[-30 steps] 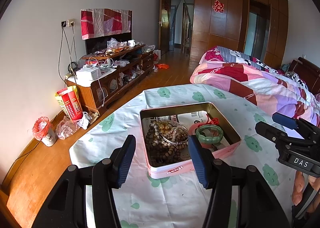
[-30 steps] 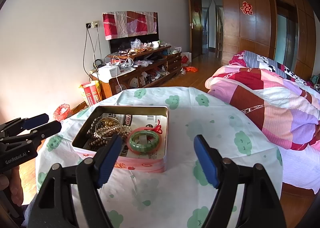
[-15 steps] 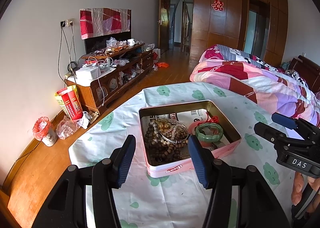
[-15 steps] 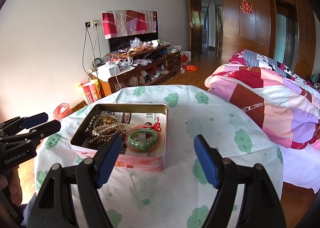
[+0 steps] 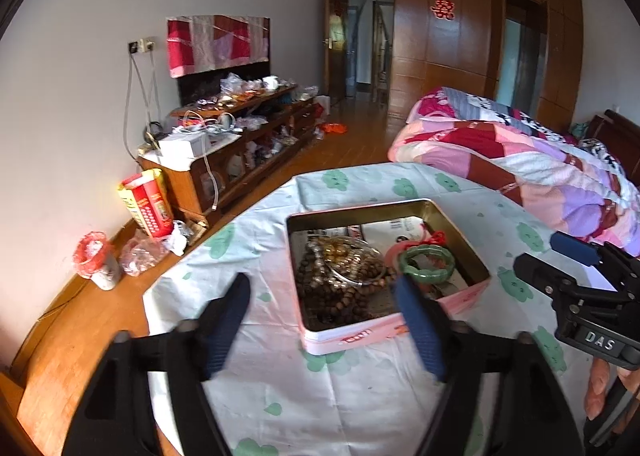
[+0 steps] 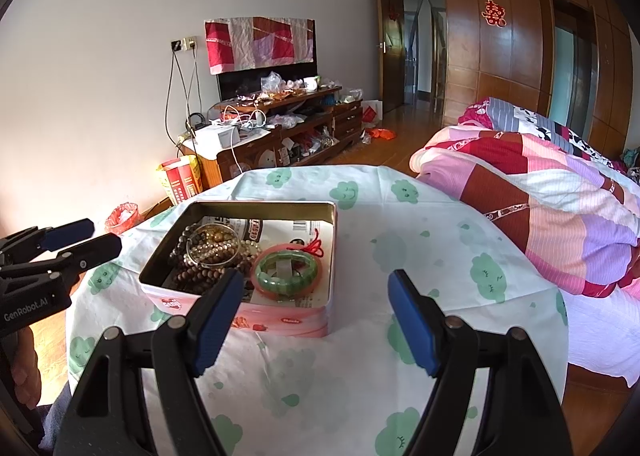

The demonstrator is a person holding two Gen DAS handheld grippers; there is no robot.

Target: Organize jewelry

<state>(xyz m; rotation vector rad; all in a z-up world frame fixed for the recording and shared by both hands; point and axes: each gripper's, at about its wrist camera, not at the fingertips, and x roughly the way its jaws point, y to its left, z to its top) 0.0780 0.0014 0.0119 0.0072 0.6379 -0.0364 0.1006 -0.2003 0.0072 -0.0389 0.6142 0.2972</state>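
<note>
Above the pink rectangular metal tin (image 5: 386, 330), the left gripper (image 5: 320, 320), jaws just widened and empty, and the right gripper (image 6: 316, 320), likewise spread on nothing, should lift the green jade bangle (image 6: 287, 271) by its rim.

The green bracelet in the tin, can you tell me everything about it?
The green bracelet is a chunky ring of glossy, jade-like segments. It lies flat in the right part of the open pink tin, resting on a pink ring, with printed paper below. A red knotted cord sits just behind it, and the brown bead strands lie beside it. Nothing grips it.
</note>
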